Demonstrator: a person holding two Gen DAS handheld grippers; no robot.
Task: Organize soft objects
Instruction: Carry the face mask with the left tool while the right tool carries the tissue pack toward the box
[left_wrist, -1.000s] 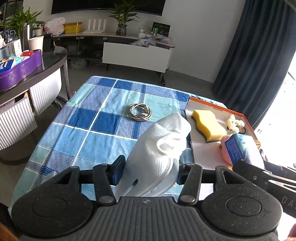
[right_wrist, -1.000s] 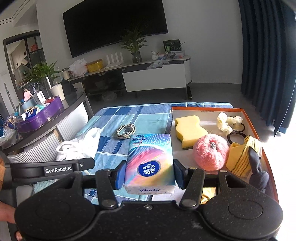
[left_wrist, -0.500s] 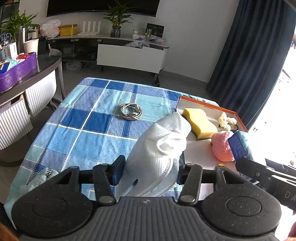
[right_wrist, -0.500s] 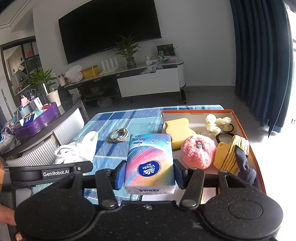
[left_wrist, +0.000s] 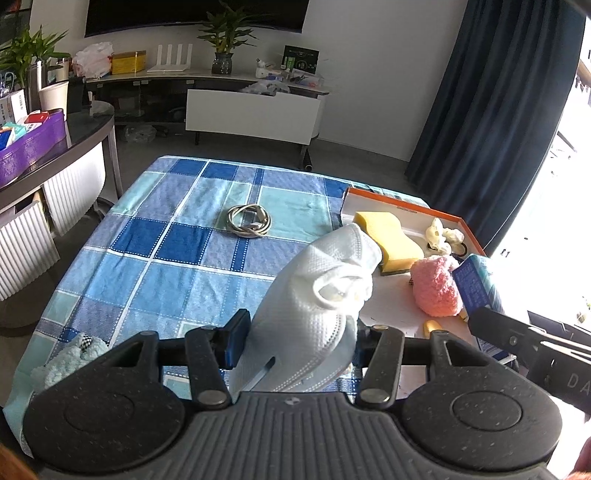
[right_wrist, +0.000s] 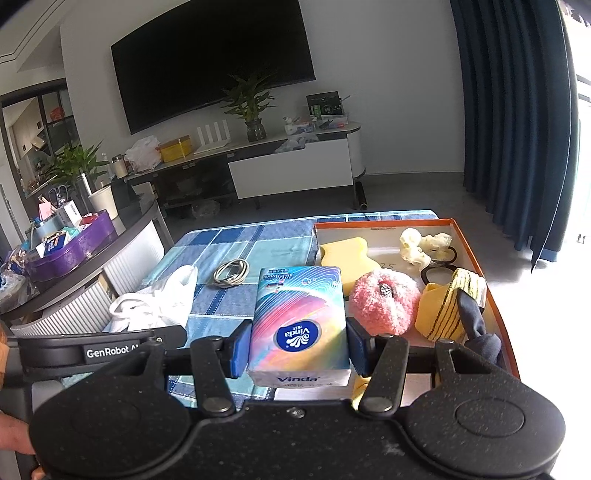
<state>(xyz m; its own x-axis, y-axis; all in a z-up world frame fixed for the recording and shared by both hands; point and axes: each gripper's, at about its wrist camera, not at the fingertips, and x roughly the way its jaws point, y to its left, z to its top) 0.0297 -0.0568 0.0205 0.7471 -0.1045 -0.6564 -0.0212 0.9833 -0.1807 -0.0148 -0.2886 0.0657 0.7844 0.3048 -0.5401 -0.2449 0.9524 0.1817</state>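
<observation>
Left gripper (left_wrist: 297, 341): clenched on a white face mask (left_wrist: 317, 314), held above the checked tablecloth (left_wrist: 184, 254).
Right gripper (right_wrist: 297, 349): grasping a Vinda tissue pack (right_wrist: 299, 321) at the orange-rimmed tray (right_wrist: 495, 295).
Tray: yellow sponge (right_wrist: 345, 258), pink pom-pom (right_wrist: 384, 301), striped sock (right_wrist: 448, 308).

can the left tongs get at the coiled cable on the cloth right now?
Probably not as is. The left tongs are shut on the white face mask, so nothing is free to grasp with. The path itself looks open: the coiled cable lies alone on the checked tablecloth ahead.
</observation>
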